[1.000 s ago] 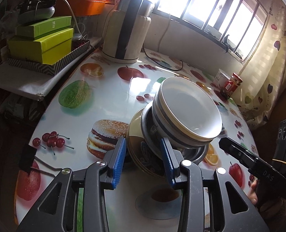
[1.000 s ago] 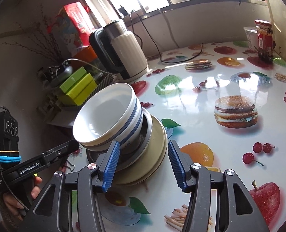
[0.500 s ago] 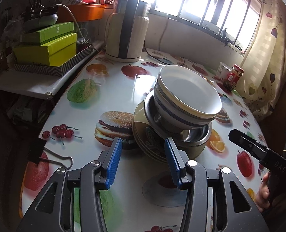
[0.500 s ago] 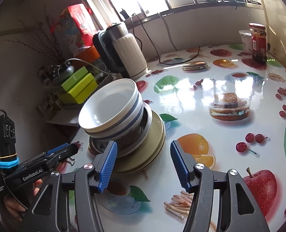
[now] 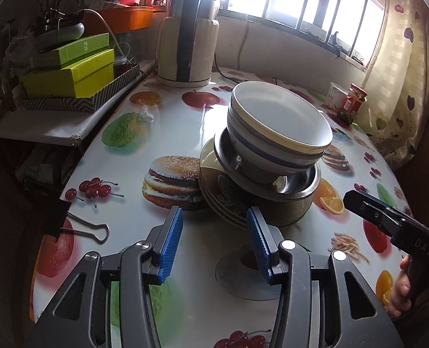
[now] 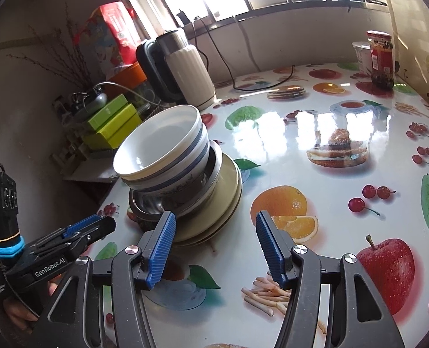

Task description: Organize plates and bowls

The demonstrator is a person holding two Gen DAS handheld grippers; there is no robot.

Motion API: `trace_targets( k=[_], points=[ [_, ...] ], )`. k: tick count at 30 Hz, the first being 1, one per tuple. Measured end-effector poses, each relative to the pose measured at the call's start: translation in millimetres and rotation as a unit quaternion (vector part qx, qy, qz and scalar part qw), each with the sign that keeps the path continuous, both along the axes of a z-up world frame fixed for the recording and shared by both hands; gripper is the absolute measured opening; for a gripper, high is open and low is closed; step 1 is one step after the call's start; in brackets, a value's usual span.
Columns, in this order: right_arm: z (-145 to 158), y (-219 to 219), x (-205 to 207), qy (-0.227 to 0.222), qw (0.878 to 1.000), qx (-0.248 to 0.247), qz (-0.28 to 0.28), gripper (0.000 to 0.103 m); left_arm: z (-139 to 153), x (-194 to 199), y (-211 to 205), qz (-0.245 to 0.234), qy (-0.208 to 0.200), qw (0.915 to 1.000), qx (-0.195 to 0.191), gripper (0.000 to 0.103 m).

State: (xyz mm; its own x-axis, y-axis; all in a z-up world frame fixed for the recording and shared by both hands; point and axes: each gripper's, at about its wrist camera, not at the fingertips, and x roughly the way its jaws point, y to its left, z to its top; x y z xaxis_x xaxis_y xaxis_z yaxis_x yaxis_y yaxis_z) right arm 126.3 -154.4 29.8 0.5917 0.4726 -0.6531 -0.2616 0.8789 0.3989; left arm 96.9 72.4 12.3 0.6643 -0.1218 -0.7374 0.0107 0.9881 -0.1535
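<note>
A stack of dishes stands on the fruit-print table: white bowls with blue bands [image 5: 275, 133] [image 6: 168, 150] nested on top, a steel bowl [image 5: 290, 187] [image 6: 147, 203] under them, and several cream plates [image 5: 214, 200] [image 6: 214, 211] at the bottom. My left gripper [image 5: 214, 240] is open and empty, just short of the plates' near edge. My right gripper [image 6: 214, 246] is open and empty, in front of the stack's right side. Each gripper shows in the other's view, the right one [image 5: 388, 220] and the left one [image 6: 78, 235].
A cream electric kettle [image 5: 187, 46] [image 6: 185, 72] with its cord stands at the back by the window. Green boxes [image 5: 69, 69] lie on a side shelf to the left. A red-lidded jar [image 6: 382, 58] and a white cup [image 6: 362, 55] stand far right. A binder clip [image 5: 69, 223] lies near the table's left edge.
Both grippers have pulled back from the dish stack, which now sits farther ahead. The jaws stay open. The stack has not moved.
</note>
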Motion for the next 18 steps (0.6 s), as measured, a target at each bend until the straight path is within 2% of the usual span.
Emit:
trace_targets(
  k=[10, 18],
  points=[
    [-4.2, 6.3, -8.3, 0.003, 1.000, -0.026, -0.004, 0.059, -9.7, -10.4, -8.9, 0.005, 0.005, 0.9998, 0.020, 0.047],
    [-10.0, 11.4, -21.3, 0.007, 0.998, -0.066, -0.006, 0.069, -25.6, -21.6, -20.1, -0.002, 0.024, 0.9993, 0.029, 0.047]
  ],
)
